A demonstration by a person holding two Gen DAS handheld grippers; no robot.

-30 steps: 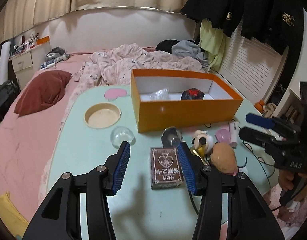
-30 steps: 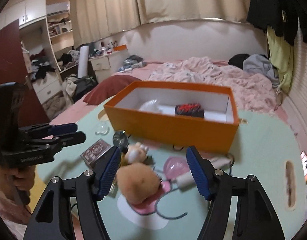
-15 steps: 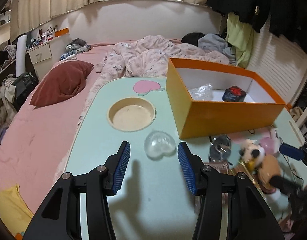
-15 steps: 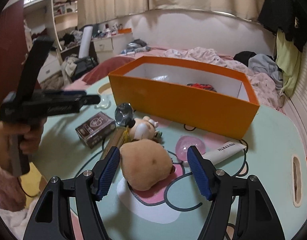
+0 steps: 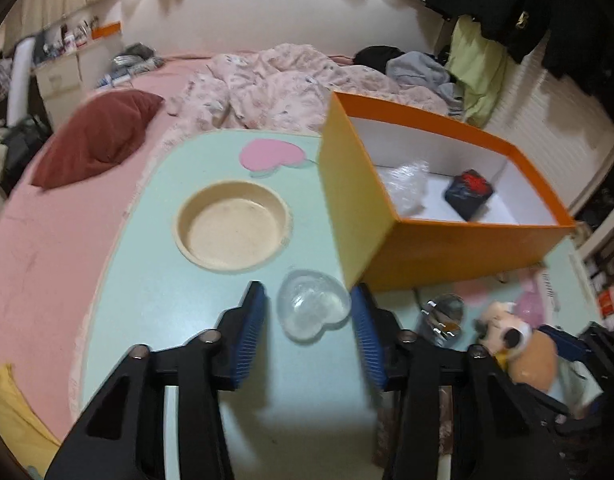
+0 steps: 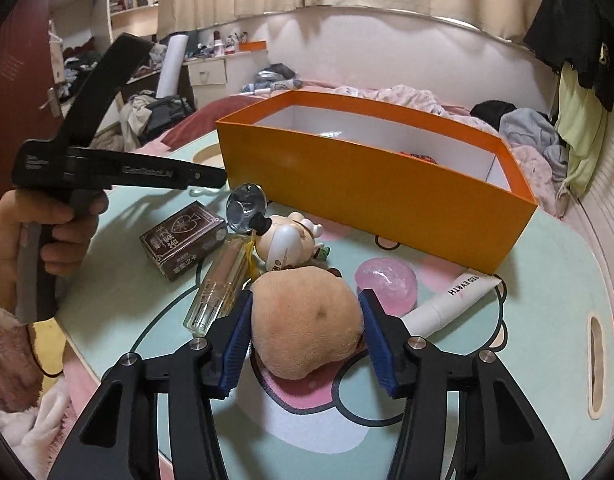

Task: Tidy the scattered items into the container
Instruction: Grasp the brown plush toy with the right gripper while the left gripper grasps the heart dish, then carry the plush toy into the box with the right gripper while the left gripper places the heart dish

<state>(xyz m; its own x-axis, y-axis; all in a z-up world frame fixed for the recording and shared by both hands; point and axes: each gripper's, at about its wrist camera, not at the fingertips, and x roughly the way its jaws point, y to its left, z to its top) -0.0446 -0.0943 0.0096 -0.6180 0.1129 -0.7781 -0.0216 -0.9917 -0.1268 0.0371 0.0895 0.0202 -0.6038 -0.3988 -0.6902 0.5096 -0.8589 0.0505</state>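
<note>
Beside orange box (image 5: 459,248) corner, clear shell (image 5: 313,310).

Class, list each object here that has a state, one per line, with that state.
Orange cardboard box: open, lidless, partly filled.
Left tongs: closing around clear heart-shaped plastic dish, not yet pressing.
Right tongs: closing, pads against tan plush ball.
Round beige recess: empty.
White cream tube: lying flat.
</note>
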